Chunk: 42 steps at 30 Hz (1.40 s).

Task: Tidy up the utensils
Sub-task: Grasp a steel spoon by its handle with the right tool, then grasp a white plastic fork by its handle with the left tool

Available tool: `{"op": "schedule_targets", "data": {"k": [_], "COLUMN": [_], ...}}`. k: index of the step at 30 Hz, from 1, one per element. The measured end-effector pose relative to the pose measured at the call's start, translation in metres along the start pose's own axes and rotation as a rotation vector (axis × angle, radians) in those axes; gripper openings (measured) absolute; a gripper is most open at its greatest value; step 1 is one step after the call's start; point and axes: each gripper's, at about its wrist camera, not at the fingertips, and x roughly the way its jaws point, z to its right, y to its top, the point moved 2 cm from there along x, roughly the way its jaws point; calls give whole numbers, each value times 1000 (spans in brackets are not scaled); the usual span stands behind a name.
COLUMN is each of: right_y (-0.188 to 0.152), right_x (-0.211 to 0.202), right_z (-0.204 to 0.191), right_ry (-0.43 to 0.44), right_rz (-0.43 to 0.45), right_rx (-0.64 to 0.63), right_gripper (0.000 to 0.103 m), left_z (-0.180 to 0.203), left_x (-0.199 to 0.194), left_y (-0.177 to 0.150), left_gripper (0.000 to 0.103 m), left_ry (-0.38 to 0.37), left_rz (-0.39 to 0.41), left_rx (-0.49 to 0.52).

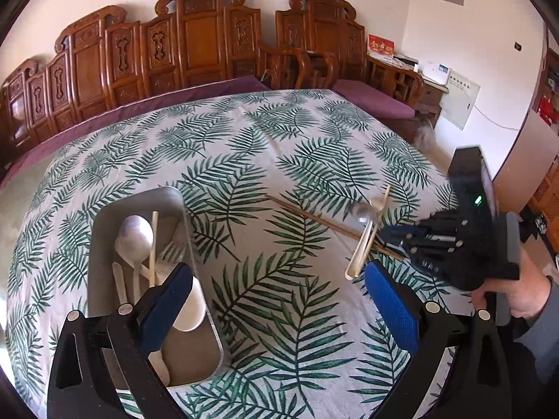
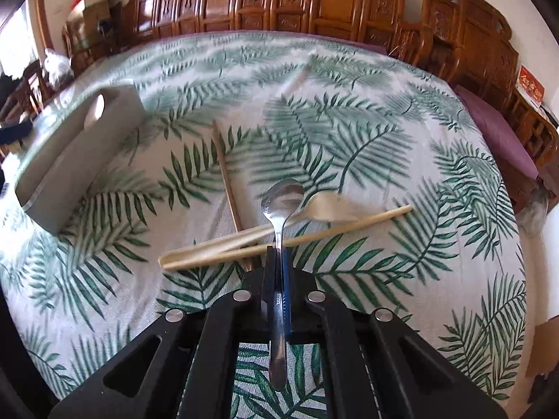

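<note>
R wrist view only: right claw [image 2: 278,255] pinching steel spoon [image 2: 282,198] handle. L view: left claw [image 1: 277,300] spread, gray bin [image 1: 104,216] w/ utensils; chopstick [image 1: 314,218] on desk [image 1: 279,146].

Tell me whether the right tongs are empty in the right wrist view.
No: the right tongs are shut on the handle of a shiny metal spoon, whose bowl sticks out ahead over the leaf-print tablecloth.
</note>
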Motion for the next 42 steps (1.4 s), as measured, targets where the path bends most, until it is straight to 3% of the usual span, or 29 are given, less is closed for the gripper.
{"op": "schedule_targets", "data": {"k": [7,13,24,30,40,42], "right_y": [4,0,-10,-12,-9,-8], "right_x": [-24,-23,-19,-15,-16,-16], "right_z": [27,53,79,79,78,78], "right_ry": [-38,-74,-55,-47,-28,-26], "right_rz": [94,91,74,59,71,71], "right_rx": [84,148,242,251,261,261], "right_gripper": [4,4,4,4,4,4], "left_z": [22,48,88,96,104,103], "left_x": [20,53,123,143,160,163], "left_y": [11,28,37,36,37,36], "left_gripper": [95,77,45,31,21,10], "left_ry": [-28,-82,-144,-149,-130,-121], "left_rz": [-20,-57,-155,-191,-222,-228], "left_rx": [48,70,85,86,112,112]}}
